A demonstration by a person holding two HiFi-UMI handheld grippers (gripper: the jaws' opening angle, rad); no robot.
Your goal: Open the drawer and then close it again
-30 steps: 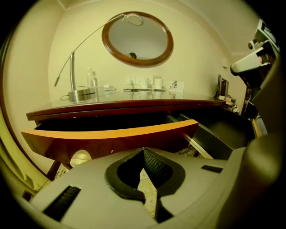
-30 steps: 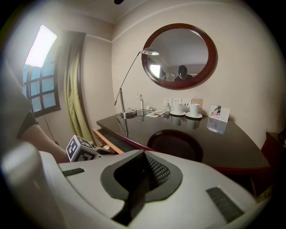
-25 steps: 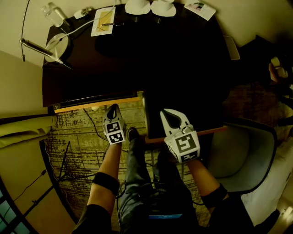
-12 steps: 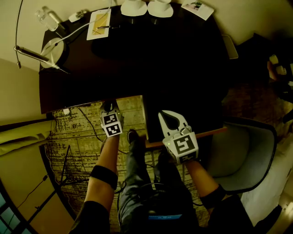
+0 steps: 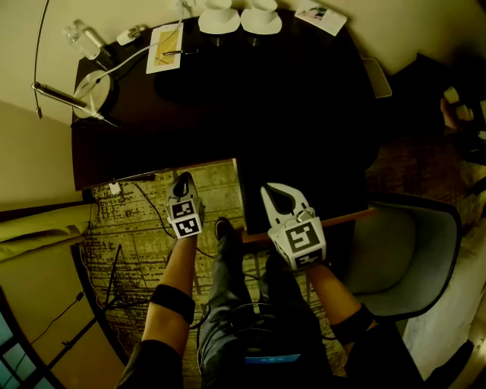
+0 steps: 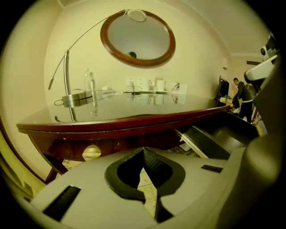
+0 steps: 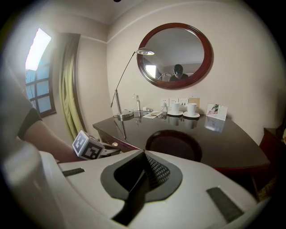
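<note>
The dark wooden desk (image 5: 228,99) has a drawer front with a pale round knob (image 6: 91,152) under its top at the left. The drawer front (image 5: 159,173) sits flush with the desk edge. My left gripper (image 5: 182,185) is shut and empty. Its tip (image 6: 143,150) is just in front of the drawer front, to the right of the knob and apart from it. My right gripper (image 5: 282,196) is shut too, with nothing in it. It hovers over a dark section (image 5: 334,190) that juts toward me. I cannot tell whether that section is a drawer.
On the desk stand a desk lamp (image 5: 91,76), a clear bottle (image 5: 82,34), two white cups (image 5: 220,15) and a card (image 5: 323,15). A grey chair (image 5: 402,258) is at my right. Cables (image 5: 144,220) lie on the patterned carpet. An oval mirror (image 6: 137,38) hangs above.
The light wooden drawer edge that stuck out a second ago now lies flush under the desk top. My left gripper has moved toward the desk with it. The right gripper has stayed put.
</note>
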